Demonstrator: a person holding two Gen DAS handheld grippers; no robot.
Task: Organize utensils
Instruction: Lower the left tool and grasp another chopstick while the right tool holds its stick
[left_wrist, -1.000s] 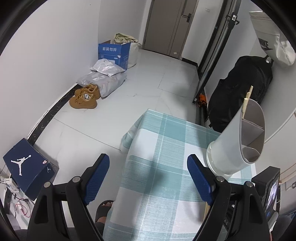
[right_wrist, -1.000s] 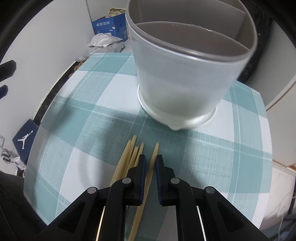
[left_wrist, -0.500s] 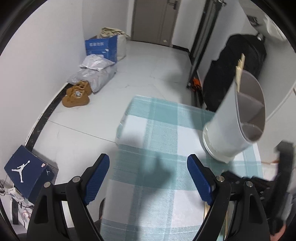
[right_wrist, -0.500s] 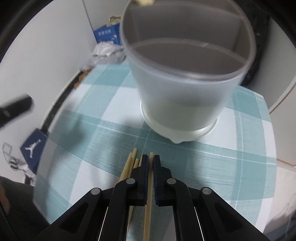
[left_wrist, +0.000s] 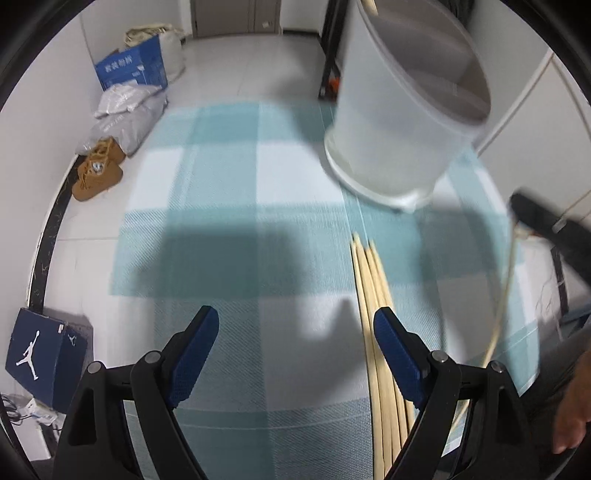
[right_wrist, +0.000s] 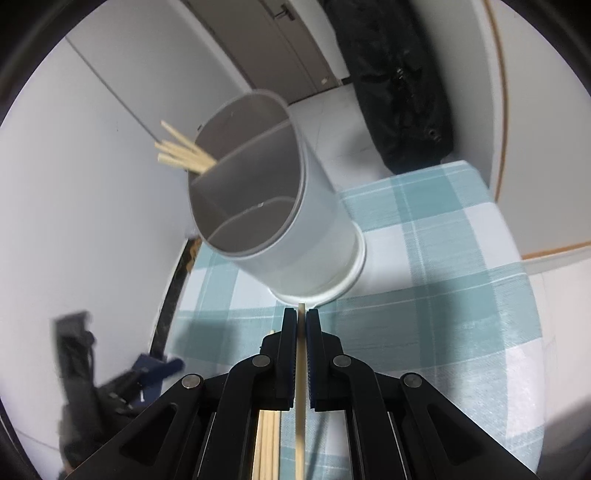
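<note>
Right wrist view: right gripper (right_wrist: 301, 326) clamps one chopstick (right_wrist: 300, 387) lengthwise, aimed at the divided holder (right_wrist: 273, 206) by the bench's far edge; left gripper (left_wrist: 295, 350) gapes idle beside the remaining chopsticks (left_wrist: 376, 332).

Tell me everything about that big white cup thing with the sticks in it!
The white round plastic utensil holder stands upright on the teal-and-white checked tablecloth, on a wider base. Grey dividers split its inside into compartments. Pale wooden chopsticks lean out of the far compartment; the nearer ones look empty. Neither hand-held gripper touches it.
</note>
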